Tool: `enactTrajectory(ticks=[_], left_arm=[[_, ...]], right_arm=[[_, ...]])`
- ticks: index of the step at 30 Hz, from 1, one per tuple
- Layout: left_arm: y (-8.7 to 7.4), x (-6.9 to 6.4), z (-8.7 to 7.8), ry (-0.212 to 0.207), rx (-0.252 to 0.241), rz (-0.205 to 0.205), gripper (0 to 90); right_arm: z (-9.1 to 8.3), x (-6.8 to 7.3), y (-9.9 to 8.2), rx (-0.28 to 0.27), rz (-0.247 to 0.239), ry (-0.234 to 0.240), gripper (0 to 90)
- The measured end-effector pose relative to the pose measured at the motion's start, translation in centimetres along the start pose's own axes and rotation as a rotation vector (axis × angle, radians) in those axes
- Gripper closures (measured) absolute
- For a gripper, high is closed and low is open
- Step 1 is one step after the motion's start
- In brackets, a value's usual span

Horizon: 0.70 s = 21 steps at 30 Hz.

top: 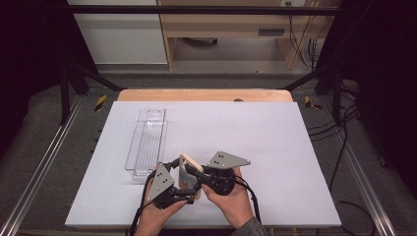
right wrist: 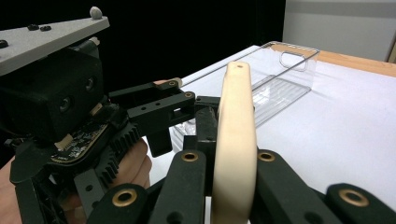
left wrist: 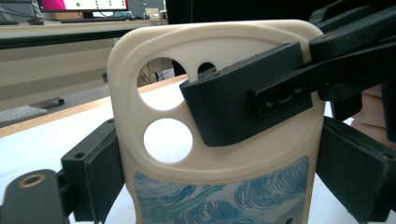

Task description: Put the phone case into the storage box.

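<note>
I have the cream phone case (top: 189, 173) lifted off the table (top: 275, 147), near its front edge, pinched between both tools at once. The left gripper (left wrist: 219, 186) has its jaws clenched on the case's two long edges, low down beside the blue swirl print. The right gripper (right wrist: 233, 186) has its jaws clamped across the case's thickness near the camera cutouts, one jaw lying flat over the back, as the left gripper view shows.

My worry is the double hold. The case looks like soft, thin material, and two grips pulling in slightly different directions could bend or twist it, or make it pop out of one pair of jaws. If I loosen one side without the other being firm, I judge it would swing or drop onto the table.

The clear plastic tray (top: 146, 142) lies just beyond and left of my hands, its near end close to the left gripper; a careless sweep forward could knock it. The rest of the white table surface looks bare, so nothing else blocks a move to the right.
</note>
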<state>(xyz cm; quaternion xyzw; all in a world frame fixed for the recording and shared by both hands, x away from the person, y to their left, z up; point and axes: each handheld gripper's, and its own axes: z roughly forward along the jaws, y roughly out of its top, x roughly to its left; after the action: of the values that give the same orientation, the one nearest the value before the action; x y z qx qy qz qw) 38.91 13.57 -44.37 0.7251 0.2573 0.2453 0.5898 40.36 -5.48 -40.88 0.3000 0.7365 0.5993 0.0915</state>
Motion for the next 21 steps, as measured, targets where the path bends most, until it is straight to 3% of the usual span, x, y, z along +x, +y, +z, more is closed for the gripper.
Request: enactTrajectory(ticks=[6, 11, 21], left_arm=[[0.1, 0.0, -0.1, 0.003, 0.002, 0.01, 10.3], [0.2, 0.1, -0.1, 0.012, 0.007, 0.014, 10.6], [0.2, 0.1, -0.2, 0.023, 0.012, 0.018, 10.8]], right_arm=[[-0.1, 0.0, 0.1, 0.001, 0.005, 0.001, 85.5], [-0.4, 0.0, 0.2, -0.014, 0.005, -0.014, 74.2], [-1.6, 0.2, 0.8, -0.036, -0.018, -0.061, 60.6]])
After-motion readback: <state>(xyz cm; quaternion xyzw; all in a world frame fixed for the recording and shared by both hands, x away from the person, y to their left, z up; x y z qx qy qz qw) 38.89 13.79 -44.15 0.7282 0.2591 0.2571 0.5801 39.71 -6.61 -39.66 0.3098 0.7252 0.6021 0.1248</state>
